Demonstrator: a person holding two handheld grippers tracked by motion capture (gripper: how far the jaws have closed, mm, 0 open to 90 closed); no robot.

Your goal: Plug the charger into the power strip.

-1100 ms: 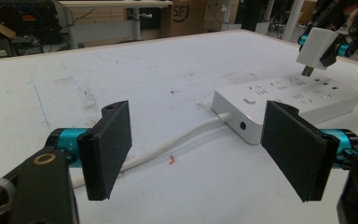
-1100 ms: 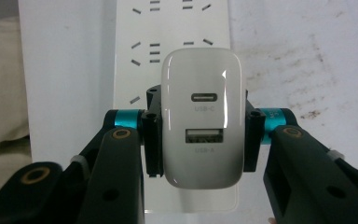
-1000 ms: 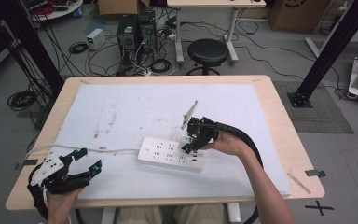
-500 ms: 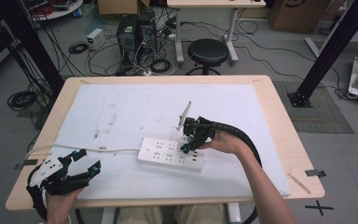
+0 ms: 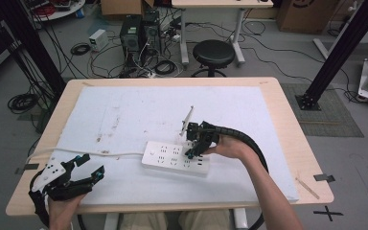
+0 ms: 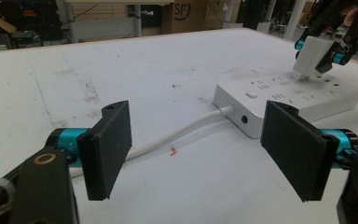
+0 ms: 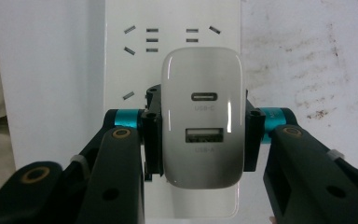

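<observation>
Over the right end of the power strip (image 5: 175, 158), the right claw (image 5: 194, 149) is clamped on a white USB charger (image 7: 202, 116), prongs just at the sockets. Left claw (image 5: 84, 168) sits wide apart near the table (image 5: 278, 120) corner.

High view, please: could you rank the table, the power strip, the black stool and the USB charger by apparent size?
1. table
2. power strip
3. black stool, looks similar, farther away; unsure
4. USB charger, mostly hidden

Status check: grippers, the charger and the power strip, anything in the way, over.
Right gripper shut on white USB charger, prongs at power strip. Left gripper open, idle at near left edge. Nothing in the way.
</observation>
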